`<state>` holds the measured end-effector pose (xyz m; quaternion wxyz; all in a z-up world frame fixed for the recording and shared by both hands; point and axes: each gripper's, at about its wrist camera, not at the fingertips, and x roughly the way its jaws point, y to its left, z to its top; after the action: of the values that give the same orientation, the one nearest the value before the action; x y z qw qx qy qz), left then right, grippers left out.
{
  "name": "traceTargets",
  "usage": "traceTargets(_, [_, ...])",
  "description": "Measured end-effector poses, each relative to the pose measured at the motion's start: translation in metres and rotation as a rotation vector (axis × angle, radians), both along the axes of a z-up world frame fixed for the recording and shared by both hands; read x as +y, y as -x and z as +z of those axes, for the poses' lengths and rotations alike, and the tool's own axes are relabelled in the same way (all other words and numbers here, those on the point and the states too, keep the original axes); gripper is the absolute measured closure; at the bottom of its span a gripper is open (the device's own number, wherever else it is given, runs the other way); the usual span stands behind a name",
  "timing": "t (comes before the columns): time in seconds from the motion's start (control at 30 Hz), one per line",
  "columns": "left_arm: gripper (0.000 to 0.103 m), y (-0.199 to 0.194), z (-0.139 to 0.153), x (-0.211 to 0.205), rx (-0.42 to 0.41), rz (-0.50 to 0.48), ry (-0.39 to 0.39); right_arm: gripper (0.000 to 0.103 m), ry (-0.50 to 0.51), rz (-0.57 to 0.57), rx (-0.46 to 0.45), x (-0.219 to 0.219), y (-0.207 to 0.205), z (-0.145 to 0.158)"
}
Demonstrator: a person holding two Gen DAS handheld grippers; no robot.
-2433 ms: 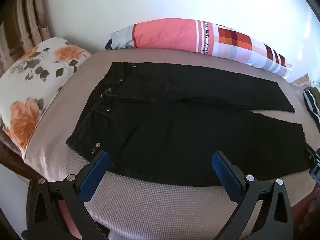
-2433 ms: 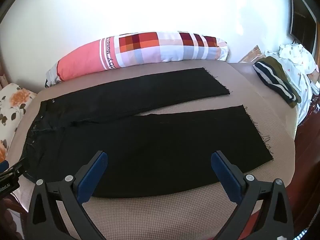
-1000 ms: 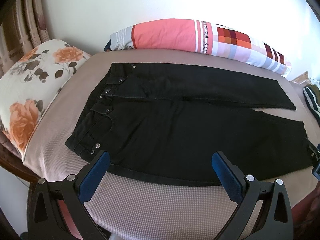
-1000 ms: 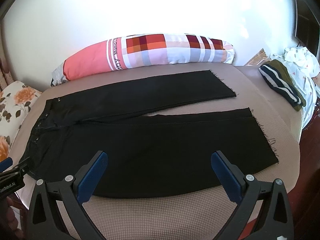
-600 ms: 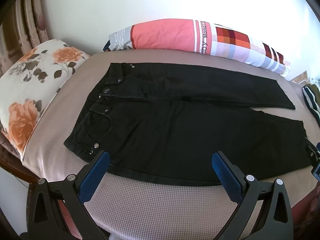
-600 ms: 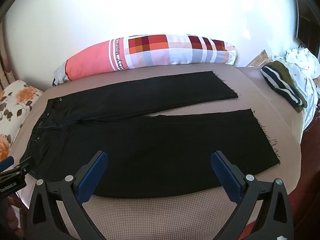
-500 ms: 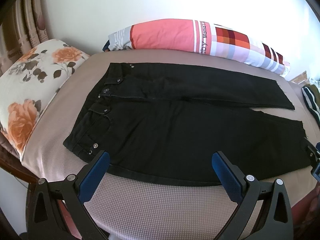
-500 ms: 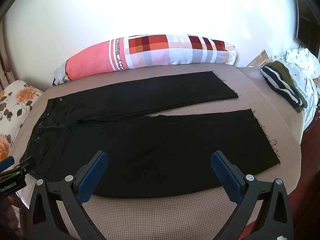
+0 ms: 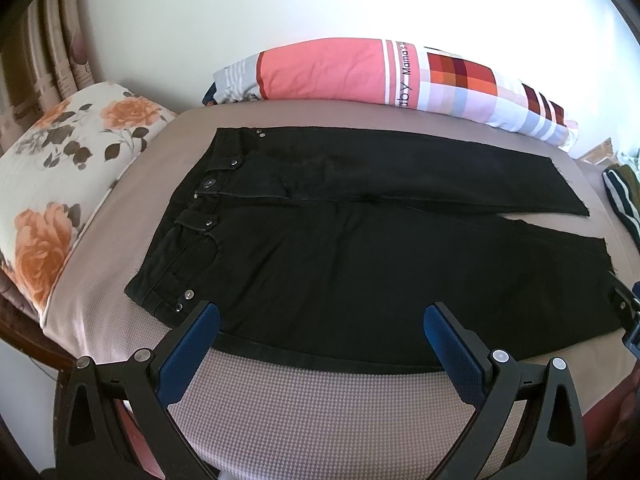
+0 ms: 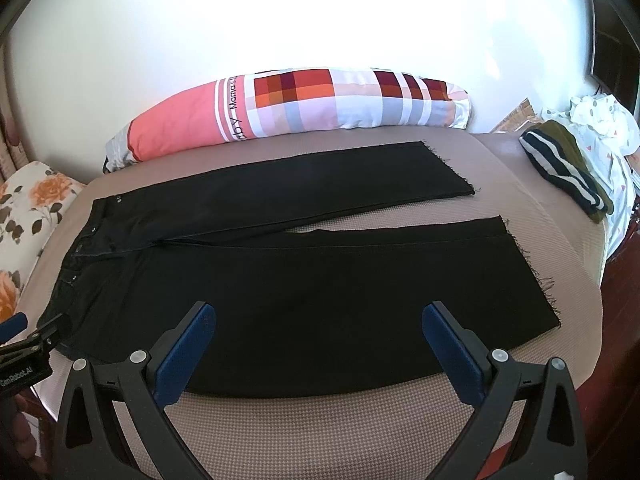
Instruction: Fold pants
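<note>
Black pants [image 9: 360,248] [image 10: 320,280] lie flat and spread on the bed, waistband to the left, both legs running right with frayed hems. My left gripper [image 9: 322,316] hovers open over the near edge of the pants close to the waistband pocket, nothing between its blue-padded fingers. Over the near edge of the front leg, my right gripper [image 10: 318,316] is open and holds nothing. In the right wrist view the left gripper's tip shows at the far left edge.
The bed has a pinkish-brown woven cover [image 9: 320,400] [image 10: 320,420]. A long pink-and-checked bolster [image 9: 380,76] [image 10: 300,104] lies along the wall. A floral pillow [image 9: 60,168] sits left. Striped folded clothes [image 10: 568,168] and white fabric [image 10: 600,120] lie at the right end.
Both views have drifted slightly, the right wrist view rising and pulling back a little. The pants lie as before, and both grippers stay open.
</note>
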<state>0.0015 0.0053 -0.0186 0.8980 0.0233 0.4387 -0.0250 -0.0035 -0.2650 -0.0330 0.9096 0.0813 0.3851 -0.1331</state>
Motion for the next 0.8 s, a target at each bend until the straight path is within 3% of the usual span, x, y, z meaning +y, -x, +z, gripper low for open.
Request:
traceTargets(0.47, [0.002,-0.001,-0.003,0.0,0.001,-0.006,0.001,0.0,-0.011,-0.007,0.011,-0.003,-0.002,-0.004])
traceTargets(0.8, [0.002,-0.023,-0.002,0.015,0.0,-0.014,0.038,0.0,-0.122,-0.026,0.027,-0.014,-0.012,-0.012])
